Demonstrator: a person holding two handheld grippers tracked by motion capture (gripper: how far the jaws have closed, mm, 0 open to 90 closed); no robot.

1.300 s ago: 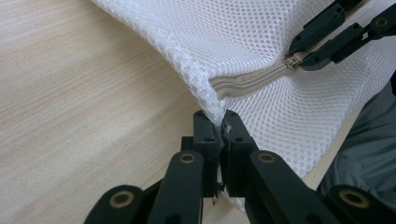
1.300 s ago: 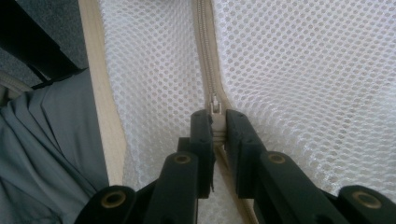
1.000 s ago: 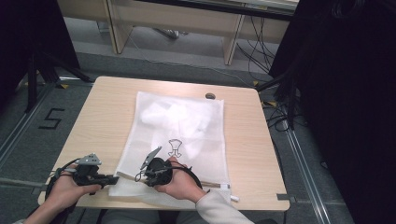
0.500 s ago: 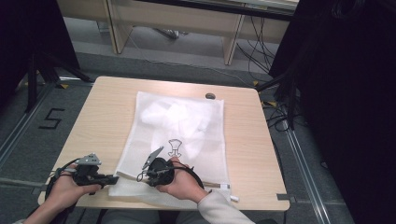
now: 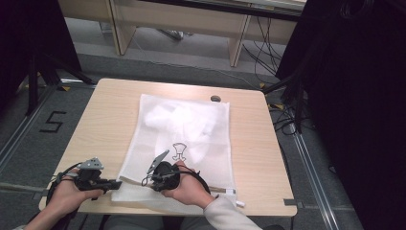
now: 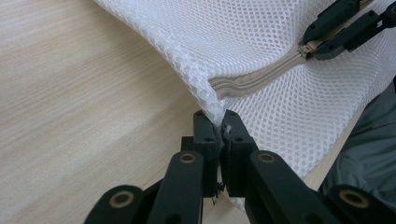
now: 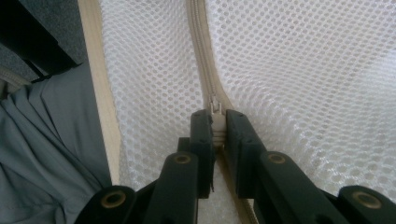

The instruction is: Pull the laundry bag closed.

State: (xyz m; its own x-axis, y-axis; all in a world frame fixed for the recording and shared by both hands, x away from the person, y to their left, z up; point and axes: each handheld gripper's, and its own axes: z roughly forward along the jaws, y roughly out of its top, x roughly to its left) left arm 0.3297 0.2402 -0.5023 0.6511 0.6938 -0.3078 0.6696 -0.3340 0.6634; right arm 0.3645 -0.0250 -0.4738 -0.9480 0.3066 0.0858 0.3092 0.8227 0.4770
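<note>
A white mesh bag with a white garment inside lies flat on the wooden table. Its beige zipper runs along the near edge. My left gripper is shut on the bag's near left corner, pinching the mesh just beside the zipper's end. My right gripper is shut on the small metal zipper pull, a short way right of the left one. In the left gripper view the right gripper shows at the upper right, clamped on the zipper line.
A small dark round object sits at the table's far edge by the bag's corner. The bag's near edge overhangs the table front by the person's grey trousers. Cables and desk legs stand on the floor beyond.
</note>
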